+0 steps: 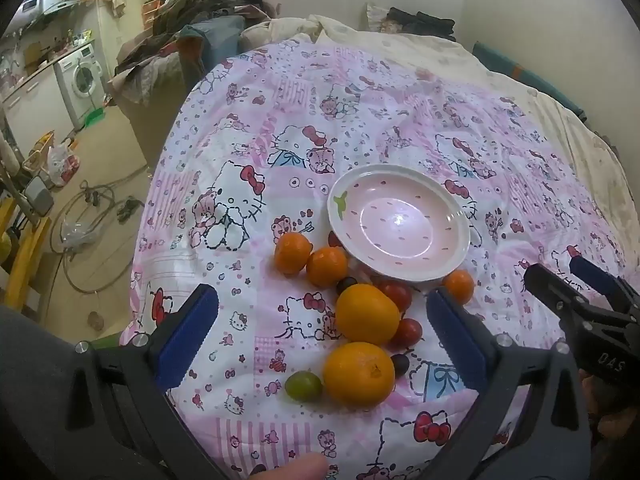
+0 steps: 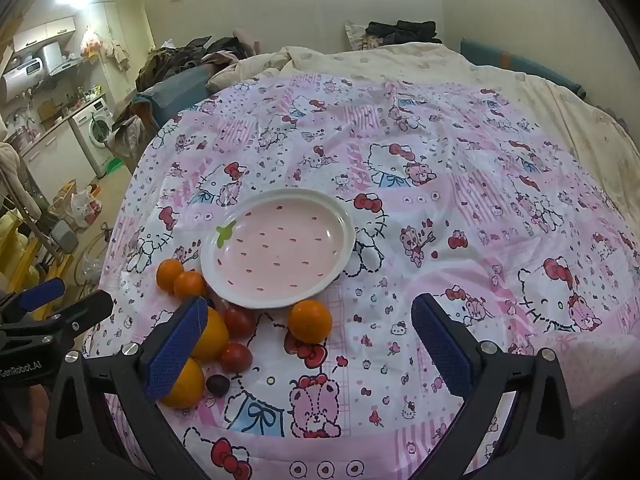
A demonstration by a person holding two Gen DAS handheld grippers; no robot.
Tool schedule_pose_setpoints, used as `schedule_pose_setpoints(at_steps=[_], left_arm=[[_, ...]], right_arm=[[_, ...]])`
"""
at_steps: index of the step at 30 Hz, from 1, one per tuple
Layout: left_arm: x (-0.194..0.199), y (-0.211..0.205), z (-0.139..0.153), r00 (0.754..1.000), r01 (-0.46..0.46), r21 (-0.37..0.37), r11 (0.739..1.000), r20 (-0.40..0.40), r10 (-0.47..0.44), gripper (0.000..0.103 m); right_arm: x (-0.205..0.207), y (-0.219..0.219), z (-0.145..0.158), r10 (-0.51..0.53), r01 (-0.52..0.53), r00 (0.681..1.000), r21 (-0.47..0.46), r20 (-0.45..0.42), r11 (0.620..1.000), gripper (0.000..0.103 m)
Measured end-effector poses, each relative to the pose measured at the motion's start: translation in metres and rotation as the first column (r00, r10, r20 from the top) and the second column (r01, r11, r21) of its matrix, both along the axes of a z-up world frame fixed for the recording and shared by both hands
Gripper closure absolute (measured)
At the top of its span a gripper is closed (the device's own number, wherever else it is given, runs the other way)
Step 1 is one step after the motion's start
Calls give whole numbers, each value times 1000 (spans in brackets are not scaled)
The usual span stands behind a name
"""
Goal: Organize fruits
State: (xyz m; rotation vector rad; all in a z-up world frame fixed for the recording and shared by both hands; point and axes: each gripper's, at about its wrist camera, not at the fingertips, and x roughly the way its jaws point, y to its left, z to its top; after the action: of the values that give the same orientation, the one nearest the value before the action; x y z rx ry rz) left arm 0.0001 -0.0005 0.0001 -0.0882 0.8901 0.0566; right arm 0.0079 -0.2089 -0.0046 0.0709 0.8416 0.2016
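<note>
Hovering with fingers spread wide and empty, the left gripper [image 1: 322,332] hangs over the fruit, while the right gripper [image 2: 306,344] is equally released over the bed cover [image 2: 460,184]. Oranges [image 1: 367,314], tomatoes [image 1: 408,330], dark grapes [image 1: 400,363] and a green grape [image 1: 303,386] lie clustered just beside the empty pink plate [image 1: 400,222].

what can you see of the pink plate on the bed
The pink plate is a shallow, glossy, ceramic-looking dish with a white rim, red seed-like flecks and a green leaf mark on its left edge, strawberry style. It lies upright and empty on the patterned bedcover, with fruit crowded along its near edge.
</note>
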Motion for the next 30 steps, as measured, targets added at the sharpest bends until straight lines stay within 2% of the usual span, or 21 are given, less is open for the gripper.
schedule_pose_setpoints(at_steps=[30], left_arm=[[0, 0, 1, 1000, -8, -13, 1000, 12, 8, 0]], right_arm=[[1, 2, -2, 0, 0, 1000, -7, -2, 1000, 0]])
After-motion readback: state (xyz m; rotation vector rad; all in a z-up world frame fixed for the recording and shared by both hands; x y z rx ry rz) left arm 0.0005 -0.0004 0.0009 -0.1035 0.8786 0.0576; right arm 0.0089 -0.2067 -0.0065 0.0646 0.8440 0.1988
